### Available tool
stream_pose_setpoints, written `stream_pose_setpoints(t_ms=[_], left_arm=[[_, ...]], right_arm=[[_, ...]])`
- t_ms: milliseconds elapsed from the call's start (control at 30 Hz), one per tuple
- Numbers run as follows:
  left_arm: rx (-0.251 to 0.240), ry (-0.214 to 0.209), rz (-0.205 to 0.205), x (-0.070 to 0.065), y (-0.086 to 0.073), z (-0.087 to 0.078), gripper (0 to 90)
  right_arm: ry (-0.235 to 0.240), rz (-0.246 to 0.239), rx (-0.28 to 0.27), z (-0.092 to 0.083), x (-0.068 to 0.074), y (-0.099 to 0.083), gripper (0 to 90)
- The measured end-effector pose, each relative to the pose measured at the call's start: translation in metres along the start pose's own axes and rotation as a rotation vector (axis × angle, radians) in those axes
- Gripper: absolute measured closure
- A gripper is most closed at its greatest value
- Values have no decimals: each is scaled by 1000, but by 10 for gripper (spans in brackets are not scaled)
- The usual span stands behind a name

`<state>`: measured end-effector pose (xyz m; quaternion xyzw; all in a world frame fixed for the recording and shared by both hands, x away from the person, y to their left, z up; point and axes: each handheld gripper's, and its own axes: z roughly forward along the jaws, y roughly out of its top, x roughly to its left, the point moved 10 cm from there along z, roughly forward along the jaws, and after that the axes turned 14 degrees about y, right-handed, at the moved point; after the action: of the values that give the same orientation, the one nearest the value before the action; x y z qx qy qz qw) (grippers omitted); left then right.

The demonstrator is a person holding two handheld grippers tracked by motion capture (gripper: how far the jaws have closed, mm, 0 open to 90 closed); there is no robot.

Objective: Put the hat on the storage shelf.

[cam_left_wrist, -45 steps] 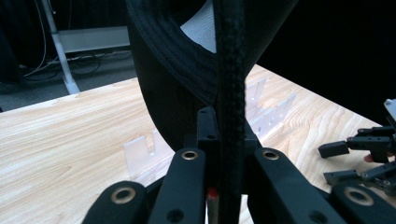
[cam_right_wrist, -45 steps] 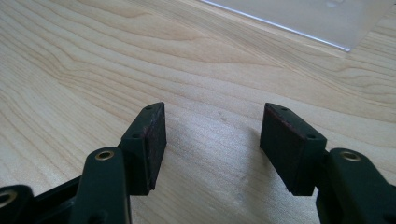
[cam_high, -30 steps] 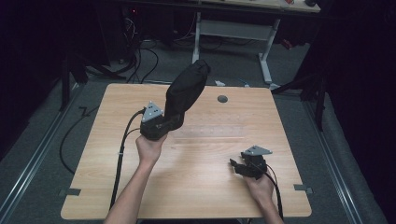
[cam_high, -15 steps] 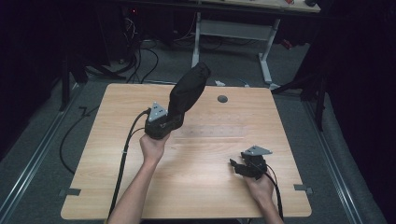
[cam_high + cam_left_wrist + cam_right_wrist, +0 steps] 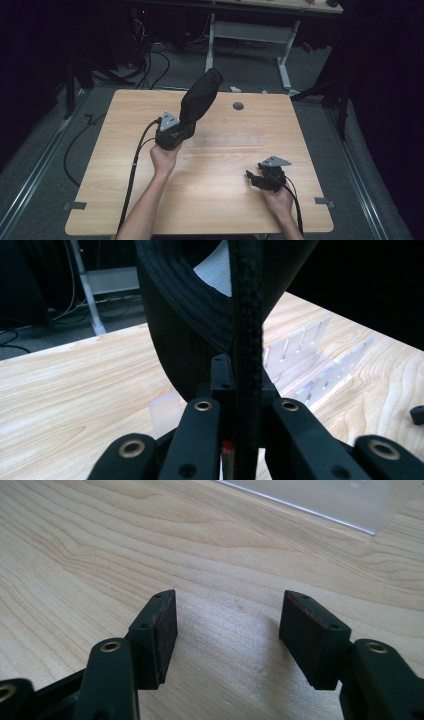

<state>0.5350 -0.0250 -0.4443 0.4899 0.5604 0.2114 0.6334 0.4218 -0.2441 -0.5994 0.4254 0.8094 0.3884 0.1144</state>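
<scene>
Left gripper view crops black cap [image 5: 200,315] above tongs [image 5: 239,390].

In the left gripper view the black shoe [image 5: 200,315] runs off the top edge, its toe unseen, and hides much of the clear slotted rack [image 5: 310,370] behind it.
</scene>
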Motion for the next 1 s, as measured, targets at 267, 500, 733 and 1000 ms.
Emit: stream_pose_setpoints(t_ms=[267,500,733,1000], left_arm=[[-3,10,-3,0,-5,3,863],[-17,20,-12,0,-9,3,863],[-6,30,-3,2,-17,3,861],[2,32,-3,3,-22,1,857]], right_arm=[[-1,0,-1,0,0,0,404],[-1,0,-1,0,0,0,405],[-1,-1,-1,0,0,0,404],[-1,0,-1,0,0,0,405]])
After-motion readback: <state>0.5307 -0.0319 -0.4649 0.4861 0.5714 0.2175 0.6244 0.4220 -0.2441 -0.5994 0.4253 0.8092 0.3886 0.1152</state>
